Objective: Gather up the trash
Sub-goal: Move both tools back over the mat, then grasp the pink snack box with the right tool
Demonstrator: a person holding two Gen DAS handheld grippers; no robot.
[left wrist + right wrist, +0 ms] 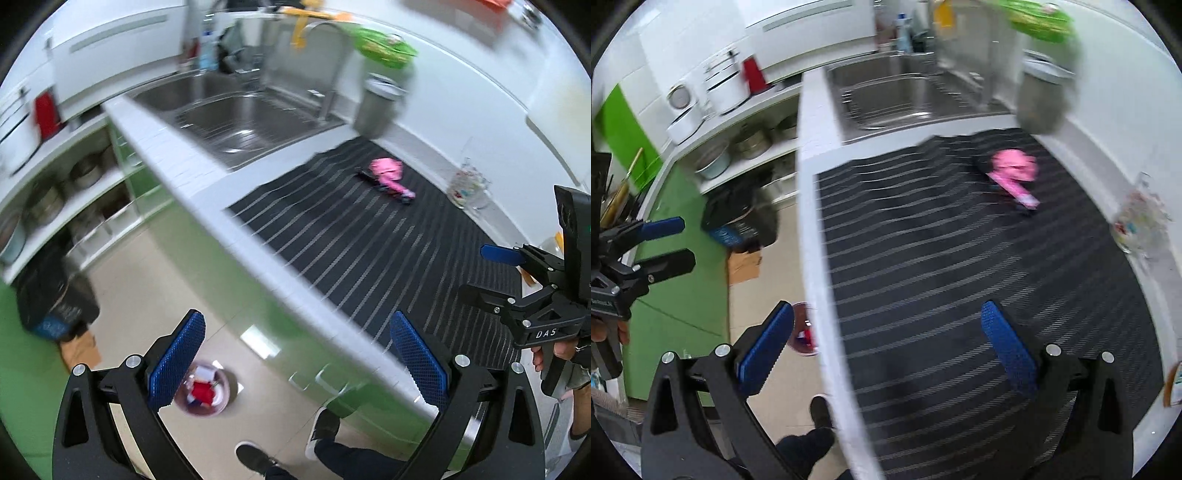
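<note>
Left gripper point(297, 354): jaws spread wide, nothing between the pads; it hangs over the counter edge w/ floor below. Right gripper point(886, 347): jaws likewise spread wide, empty, above the striped mat point(960, 277).

Pink wrapper point(388, 175) lies on the mat at approx. 1 o'clock in the left wrist view, 12–1 o'clock in the right wrist view; well apart from both grippers. Clear crumpled plastic point(467, 184) sits at the mat's far-right edge near the wall, approx. 2 o'clock; contents blurred, possibly printed film.

Bin point(207, 391) on floor at 7 o'clock, holding red/white scraps. Sink point(236, 114) at 11–12 o'clock, beyond the mat.
</note>
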